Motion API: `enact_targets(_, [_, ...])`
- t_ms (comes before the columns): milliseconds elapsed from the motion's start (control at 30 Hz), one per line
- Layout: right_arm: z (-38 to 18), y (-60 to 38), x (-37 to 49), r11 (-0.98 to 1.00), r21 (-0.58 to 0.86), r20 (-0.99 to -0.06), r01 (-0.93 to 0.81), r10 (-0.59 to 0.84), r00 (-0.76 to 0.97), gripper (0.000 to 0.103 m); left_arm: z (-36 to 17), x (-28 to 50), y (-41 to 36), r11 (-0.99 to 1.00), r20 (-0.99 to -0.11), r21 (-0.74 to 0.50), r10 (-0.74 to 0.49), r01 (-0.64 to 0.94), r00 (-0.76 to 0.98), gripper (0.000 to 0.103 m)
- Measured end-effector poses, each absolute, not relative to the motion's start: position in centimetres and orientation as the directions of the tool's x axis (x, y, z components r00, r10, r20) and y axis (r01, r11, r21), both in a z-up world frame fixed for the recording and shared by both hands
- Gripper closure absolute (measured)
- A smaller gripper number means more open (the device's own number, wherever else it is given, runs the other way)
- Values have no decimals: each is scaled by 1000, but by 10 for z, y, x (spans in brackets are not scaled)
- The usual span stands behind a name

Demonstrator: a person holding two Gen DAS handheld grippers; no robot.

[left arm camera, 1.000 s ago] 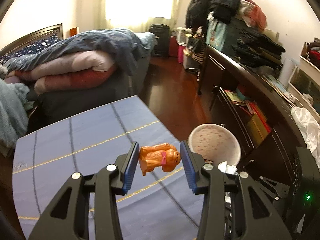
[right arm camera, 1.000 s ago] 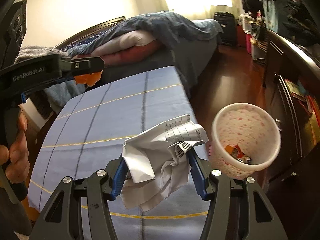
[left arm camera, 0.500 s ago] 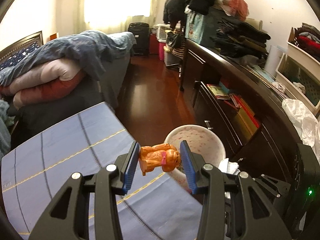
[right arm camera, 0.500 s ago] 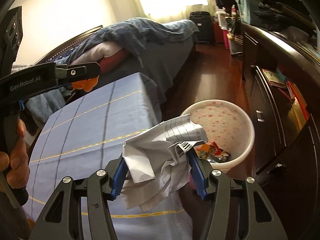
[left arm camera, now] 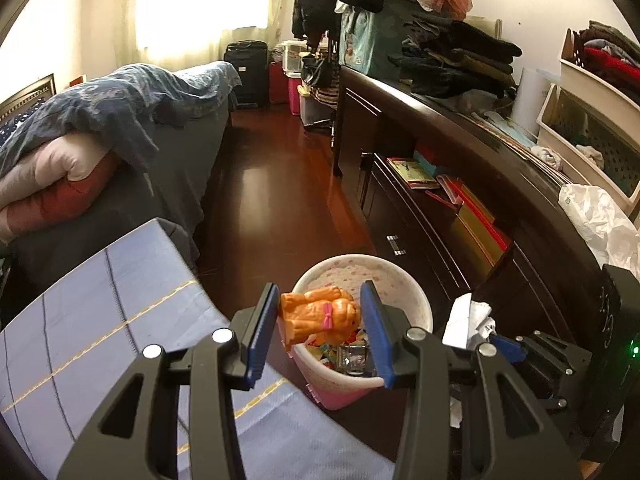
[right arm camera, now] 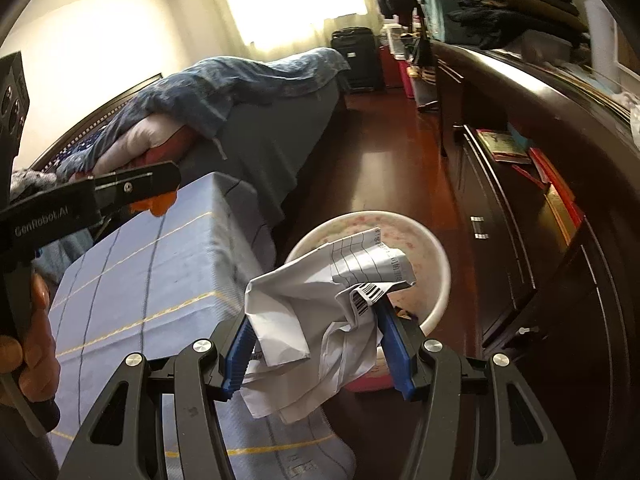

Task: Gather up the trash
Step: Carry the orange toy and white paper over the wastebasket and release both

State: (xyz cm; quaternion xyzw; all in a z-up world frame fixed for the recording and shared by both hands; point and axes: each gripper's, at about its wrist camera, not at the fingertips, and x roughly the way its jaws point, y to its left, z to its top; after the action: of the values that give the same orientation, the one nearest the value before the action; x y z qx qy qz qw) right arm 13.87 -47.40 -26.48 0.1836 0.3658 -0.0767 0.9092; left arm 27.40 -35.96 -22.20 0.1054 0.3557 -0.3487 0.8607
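Observation:
My left gripper [left arm camera: 320, 312] is shut on an orange toy dog [left arm camera: 320, 316] with a pink bow, held over the near rim of a white and pink waste bin [left arm camera: 416, 300] that has wrappers inside. My right gripper [right arm camera: 316, 320] is shut on a crumpled white paper [right arm camera: 320, 308] with a barcode, held above the same bin [right arm camera: 436, 272], near its left rim. In the right wrist view the left gripper [right arm camera: 160, 200] shows at the left, the orange toy poking out below its fingers. In the left wrist view the right gripper's paper [left arm camera: 468, 320] shows at the right.
A table with a blue checked cloth [left arm camera: 100, 320] sits left of the bin. A bed with piled bedding [left arm camera: 100, 128] lies beyond it. A long dark dresser [left arm camera: 460, 208] with books and stacked clothes runs along the right. Dark wooden floor [left arm camera: 272, 200] lies between.
Both grippers have moved right off the table toward the bin, each keeping its hold. The bin now lies directly under the toy and the paper.

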Motion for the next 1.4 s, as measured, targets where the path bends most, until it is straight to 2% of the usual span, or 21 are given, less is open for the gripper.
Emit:
enact_targets(767, [-295, -510, 182, 910, 253, -724, 329, -47, 688, 46, -268, 318, -419, 717, -719, -96, -529, 690, 450, 60])
enact_targets(1400, [-338, -523, 217, 891, 257, -772, 375, -44, 634, 46, -320, 363, -446, 734, -800, -137, -478, 665, 362, 60])
